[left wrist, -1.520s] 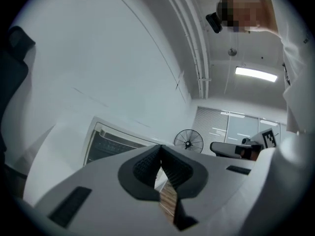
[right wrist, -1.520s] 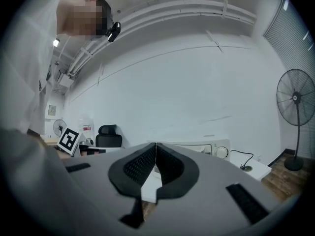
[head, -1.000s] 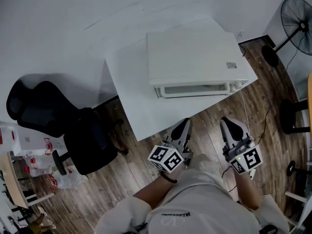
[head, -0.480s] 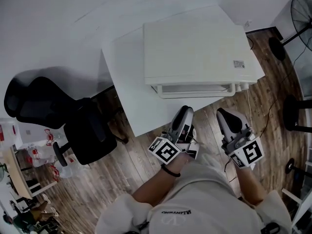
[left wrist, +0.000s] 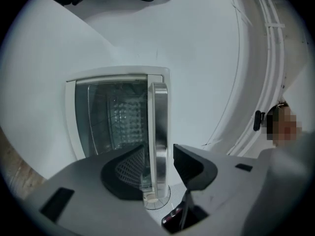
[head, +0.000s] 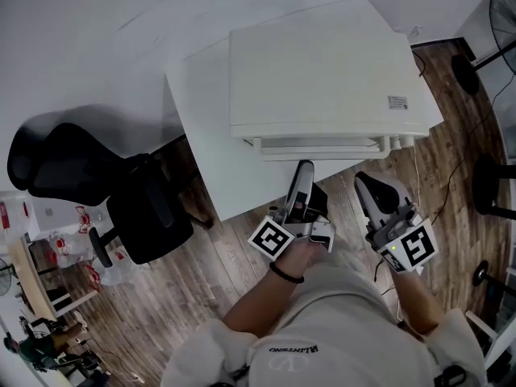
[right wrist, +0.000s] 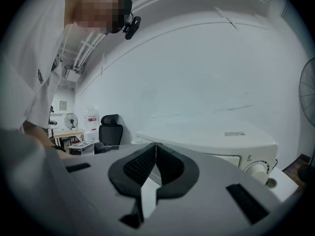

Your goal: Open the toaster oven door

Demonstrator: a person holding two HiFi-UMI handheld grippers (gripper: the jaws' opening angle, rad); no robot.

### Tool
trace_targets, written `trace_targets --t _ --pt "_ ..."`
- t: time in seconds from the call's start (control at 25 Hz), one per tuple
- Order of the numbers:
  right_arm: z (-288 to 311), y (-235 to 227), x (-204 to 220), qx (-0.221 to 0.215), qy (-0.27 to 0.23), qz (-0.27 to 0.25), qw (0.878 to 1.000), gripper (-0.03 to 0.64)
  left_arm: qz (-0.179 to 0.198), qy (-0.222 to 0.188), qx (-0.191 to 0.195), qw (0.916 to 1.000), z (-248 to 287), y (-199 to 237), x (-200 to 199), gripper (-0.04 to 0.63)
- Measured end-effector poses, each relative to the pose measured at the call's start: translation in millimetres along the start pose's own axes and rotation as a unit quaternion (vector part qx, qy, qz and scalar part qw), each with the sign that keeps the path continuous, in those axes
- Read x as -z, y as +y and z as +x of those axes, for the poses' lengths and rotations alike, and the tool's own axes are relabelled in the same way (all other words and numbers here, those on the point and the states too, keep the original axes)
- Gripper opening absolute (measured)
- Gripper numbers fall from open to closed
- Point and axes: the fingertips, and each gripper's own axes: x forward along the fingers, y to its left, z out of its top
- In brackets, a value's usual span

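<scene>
A white toaster oven (head: 322,63) sits on a white table (head: 201,143), with its door shut and its handle (head: 318,147) along the front. My left gripper (head: 305,169) reaches up to that front. In the left gripper view its jaws (left wrist: 160,154) are opening. The metal handle bar (left wrist: 158,112) runs between them, beside the glass door (left wrist: 113,117), and the pads do not press on it. My right gripper (head: 363,182) hangs a little back from the oven's right corner. Its jaws (right wrist: 155,146) are shut with nothing in them. The oven (right wrist: 221,136) lies beyond.
White knobs (head: 395,142) stick out at the oven's right front. A black office chair (head: 89,184) stands left of the table. A floor fan (head: 504,6) and a cable are at the right on the wooden floor. A white wall backs the table.
My left gripper has moved forward from beside the person's lap to the oven's front, and its jaws have opened around the handle. The right gripper has hardly moved.
</scene>
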Motion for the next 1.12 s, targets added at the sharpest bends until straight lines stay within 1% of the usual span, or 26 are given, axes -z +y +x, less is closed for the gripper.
trace_targets --t 0.12,0.32,0.48,0.56,0.6,0.84,0.96,1.12 --pt "5.1 -0.1 1.1 -0.008 0.002 0.0 1.0 0.018 -0.008 -0.011 0.009 0.9999 6.3 -1.8 -3.2 0.169" --pt "10.0 0.1 5.2 -0.015 0.006 0.006 1.0 0.018 -0.018 -0.025 0.008 0.9995 13.2 0.1 -7.7 0.166" --pt "11.1 0.2 5.0 -0.015 0.003 0.007 1.0 0.018 -0.025 -0.036 0.009 0.999 16.3 2.0 -11.7 0.143" --pt "10.0 1.3 6.1 -0.014 0.003 0.009 1.0 0.018 -0.022 -0.039 0.011 0.9989 16.9 0.3 -12.3 0.114" --pt "9.0 1.9 6.8 -0.013 0.003 0.01 1.0 0.018 -0.021 -0.04 0.011 0.9989 16.8 -0.3 -12.3 0.112" --pt "1.7 5.8 10.3 -0.005 0.002 0.019 1.0 0.018 -0.01 -0.038 0.003 0.9992 15.1 0.3 -11.4 0.106" --pt "-3.3 7.9 11.9 0.0 0.0 0.023 1.0 0.018 -0.01 -0.035 -0.001 0.9993 10.6 0.5 -9.6 0.106" --pt "-9.8 11.2 13.9 0.007 -0.001 0.026 1.0 0.018 -0.005 -0.025 -0.001 0.9997 0.5 -0.1 -6.1 0.104"
